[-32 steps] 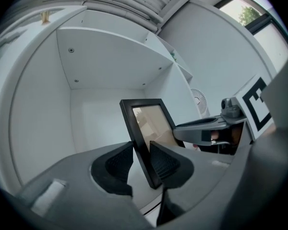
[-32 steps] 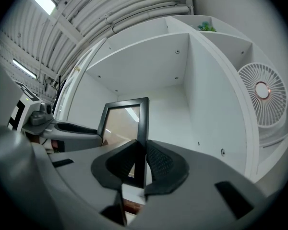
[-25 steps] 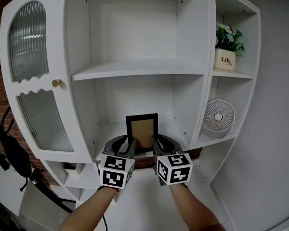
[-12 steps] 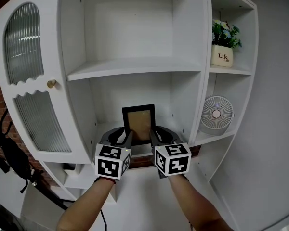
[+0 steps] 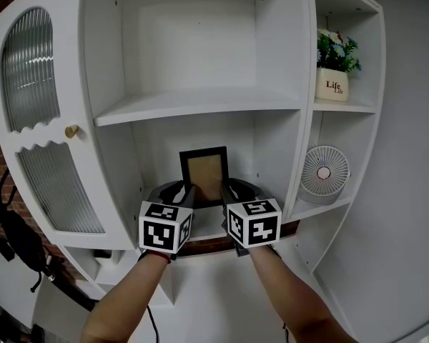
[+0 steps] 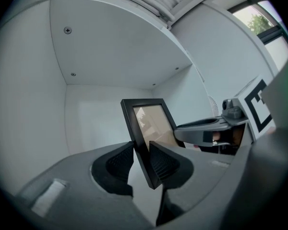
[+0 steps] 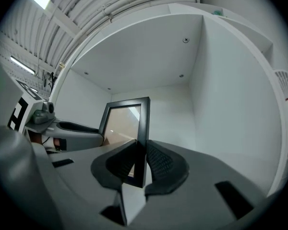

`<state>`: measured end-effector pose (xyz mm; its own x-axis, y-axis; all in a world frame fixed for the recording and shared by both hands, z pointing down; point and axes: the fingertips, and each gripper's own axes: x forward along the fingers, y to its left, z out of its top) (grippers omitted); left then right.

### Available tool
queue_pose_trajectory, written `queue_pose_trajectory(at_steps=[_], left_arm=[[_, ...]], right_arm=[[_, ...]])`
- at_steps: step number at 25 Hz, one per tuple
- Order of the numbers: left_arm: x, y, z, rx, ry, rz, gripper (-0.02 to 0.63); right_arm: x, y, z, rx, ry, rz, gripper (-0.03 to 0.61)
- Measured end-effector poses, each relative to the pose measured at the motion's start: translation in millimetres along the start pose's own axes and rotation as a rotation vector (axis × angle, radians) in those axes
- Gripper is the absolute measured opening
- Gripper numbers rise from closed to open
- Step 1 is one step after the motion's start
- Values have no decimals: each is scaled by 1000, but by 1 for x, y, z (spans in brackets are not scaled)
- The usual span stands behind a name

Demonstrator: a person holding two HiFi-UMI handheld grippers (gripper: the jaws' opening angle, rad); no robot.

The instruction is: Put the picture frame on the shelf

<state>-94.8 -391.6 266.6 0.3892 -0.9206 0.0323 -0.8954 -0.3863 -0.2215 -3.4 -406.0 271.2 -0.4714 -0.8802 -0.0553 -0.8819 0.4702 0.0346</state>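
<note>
The picture frame (image 5: 204, 176) hangs upright at the mouth of the lower shelf (image 5: 208, 221), pinched at its side edges by left claw (image 6: 141, 163) and right claw (image 7: 140, 163); uneven release could topple it.

The picture frame (image 5: 204, 175) is showing a matt black rim — its pane is glinting glossy; the shelf (image 5: 200, 108) is looking smooth, white-painted.
</note>
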Motion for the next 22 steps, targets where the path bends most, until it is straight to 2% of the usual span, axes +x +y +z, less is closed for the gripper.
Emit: queue_pose_trajectory(at_steps=[15, 22], left_arm=[[35, 23, 5, 24, 11, 20, 106], [50, 40, 6, 36, 8, 25, 106]], right_arm=[[45, -15, -2, 37, 37, -10, 77], [67, -17, 0, 23, 21, -12, 77]])
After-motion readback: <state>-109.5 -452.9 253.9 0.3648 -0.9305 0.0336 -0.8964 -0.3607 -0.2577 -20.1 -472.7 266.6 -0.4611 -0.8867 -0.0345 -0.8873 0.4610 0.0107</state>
